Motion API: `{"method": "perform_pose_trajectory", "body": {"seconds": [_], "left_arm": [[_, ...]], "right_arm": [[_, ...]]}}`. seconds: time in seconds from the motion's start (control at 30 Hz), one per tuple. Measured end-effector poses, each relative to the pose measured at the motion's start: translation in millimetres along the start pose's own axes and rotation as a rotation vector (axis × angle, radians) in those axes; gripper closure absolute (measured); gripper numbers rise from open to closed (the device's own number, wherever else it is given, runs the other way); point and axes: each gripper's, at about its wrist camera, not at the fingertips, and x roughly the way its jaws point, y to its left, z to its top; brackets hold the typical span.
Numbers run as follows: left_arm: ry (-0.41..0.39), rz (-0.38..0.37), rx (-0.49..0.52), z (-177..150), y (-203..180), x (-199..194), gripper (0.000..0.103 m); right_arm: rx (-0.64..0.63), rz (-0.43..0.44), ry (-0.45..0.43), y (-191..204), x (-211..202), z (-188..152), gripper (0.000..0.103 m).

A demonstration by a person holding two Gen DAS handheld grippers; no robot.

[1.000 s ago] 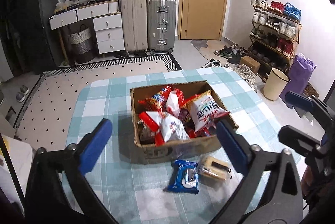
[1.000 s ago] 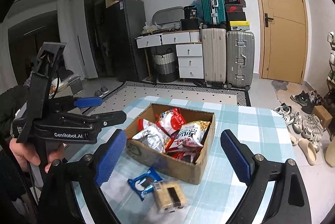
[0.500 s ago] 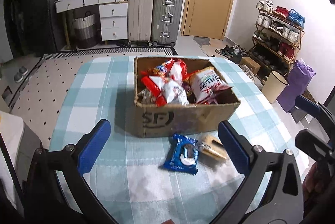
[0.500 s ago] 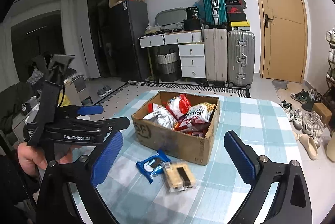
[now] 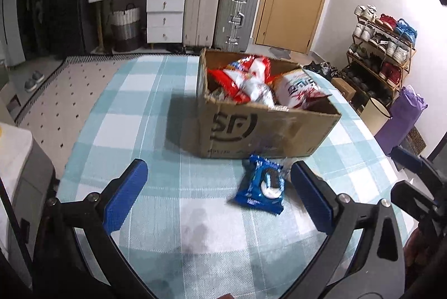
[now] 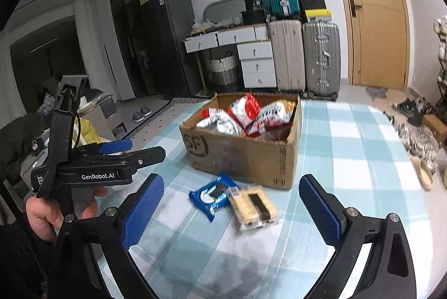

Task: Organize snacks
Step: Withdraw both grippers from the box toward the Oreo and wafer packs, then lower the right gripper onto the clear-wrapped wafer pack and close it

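Observation:
A cardboard box point(image 5: 259, 128) point(image 6: 245, 156) full of red and white snack bags point(image 5: 251, 84) point(image 6: 248, 114) stands on the checked table. A blue cookie pack point(image 5: 262, 187) point(image 6: 212, 194) lies in front of it. A clear pack of tan biscuits point(image 6: 252, 207) lies beside it; my right finger hides it in the left wrist view. My left gripper point(image 5: 220, 198) is open and empty, low over the table, with the blue pack just inside its right finger. My right gripper point(image 6: 232, 212) is open and empty, with both packs between its fingers.
The table point(image 5: 139, 109) has a teal and white checked cloth. The left gripper's body point(image 6: 97, 167) and the hand holding it show at the left of the right wrist view. Suitcases point(image 5: 220, 14), drawers, a door and a shoe rack point(image 5: 382, 47) stand beyond the table.
Both grippers have dropped lower and come closer to the two packs in front of the box. Both stay open and empty.

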Motion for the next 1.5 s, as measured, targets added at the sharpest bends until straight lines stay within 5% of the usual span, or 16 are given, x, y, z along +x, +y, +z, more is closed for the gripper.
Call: {"method": "perform_pose_trajectory", "body": {"seconds": [0.87, 1.3, 1.4, 1.5], "left_arm": [[0.127, -0.025, -0.041, -46, 19, 47, 0.001], [0.166, -0.053, -0.052, -50, 23, 60, 0.001], [0.173, -0.051, -0.062, -52, 27, 61, 0.001], [0.182, -0.047, -0.072, -53, 30, 63, 0.001]], "right_arm": [[0.086, 0.023, 0.217, -46, 102, -40, 0.004], [0.014, 0.055, 0.293, -45, 140, -31, 0.006], [0.016, 0.075, 0.334, -47, 151, -31, 0.025], [-0.03, 0.069, 0.346, -41, 155, -31, 0.032]]}}
